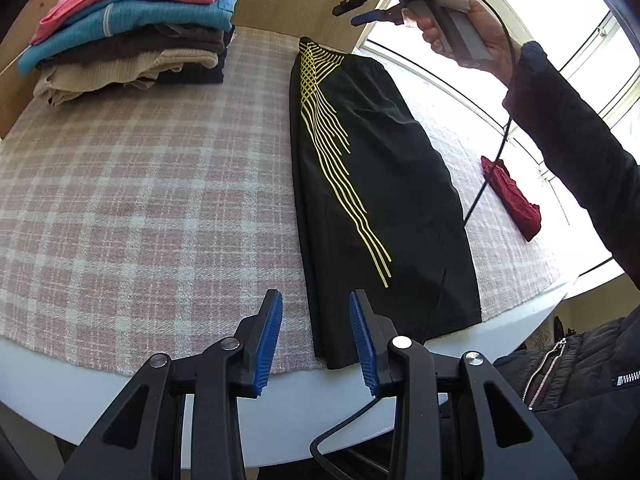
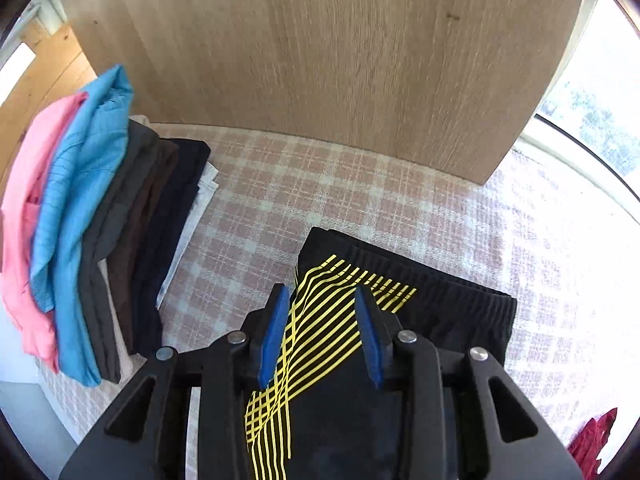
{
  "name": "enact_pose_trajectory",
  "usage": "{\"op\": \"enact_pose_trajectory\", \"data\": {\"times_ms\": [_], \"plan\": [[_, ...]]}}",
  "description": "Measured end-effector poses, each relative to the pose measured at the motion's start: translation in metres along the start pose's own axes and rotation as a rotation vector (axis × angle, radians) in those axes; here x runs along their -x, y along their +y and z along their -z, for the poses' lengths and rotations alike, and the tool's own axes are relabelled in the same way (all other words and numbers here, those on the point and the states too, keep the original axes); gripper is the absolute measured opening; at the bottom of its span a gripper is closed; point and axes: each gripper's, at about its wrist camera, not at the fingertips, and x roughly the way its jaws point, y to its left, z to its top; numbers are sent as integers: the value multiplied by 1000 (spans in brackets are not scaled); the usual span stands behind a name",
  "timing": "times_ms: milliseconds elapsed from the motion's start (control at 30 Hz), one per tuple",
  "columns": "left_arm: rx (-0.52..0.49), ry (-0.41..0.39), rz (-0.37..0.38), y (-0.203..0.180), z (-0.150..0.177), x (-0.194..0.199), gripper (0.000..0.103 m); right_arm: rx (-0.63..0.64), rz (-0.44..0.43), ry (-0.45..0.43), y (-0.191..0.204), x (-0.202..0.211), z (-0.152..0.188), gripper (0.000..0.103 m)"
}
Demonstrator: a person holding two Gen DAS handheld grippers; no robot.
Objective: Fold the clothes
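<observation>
Left wrist view first: black shorts (image 1: 376,184) with the yellow stripes lying flat on the checked cloth (image 1: 140,184) over the tabletop (image 1: 100,392), already narrowed to 1 long strip, long axis running straight away from the near edge toward the waistband at the far end. Left claw (image 1: 316,344) hanging over the near hem, part open, nothing between the blue pads, hem just ahead and a touch to the right. Right claw (image 1: 362,10) up in the air above the waistband end, gripped by a hand (image 1: 468,28), also holding nothing as far as can be told, jaws seen side-on. Stack of folded clothes (image 1: 132,28) off at the far left, red item (image 1: 512,196) well apart on the right. Right wrist view: right claw (image 2: 322,332) looking steeply down on the waistband, part open, clear of the fabric, striped corner of the shorts (image 2: 440,312) right under the pads. So 1 claw per end, near hem closest to the left, waistband closest to the right. Guessing next fold goes end to end along that long axis, probably hem up to waistband.
</observation>
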Motion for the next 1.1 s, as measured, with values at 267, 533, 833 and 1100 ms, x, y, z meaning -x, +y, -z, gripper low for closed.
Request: {"op": "enact_pose_trajectory", "data": {"times_ms": [267, 533, 833, 1100], "plan": [[32, -107, -122, -25, 15, 10, 42, 8, -316, -25, 8, 66, 119, 67], [43, -84, -155, -41, 33, 4, 43, 101, -323, 108, 23, 63, 221, 67], [19, -48, -139, -47, 42, 8, 44, 54, -232, 98, -1, 68, 263, 67], [-85, -16, -114, -36, 52, 32, 53, -55, -144, 60, 12, 78, 284, 67]]}}
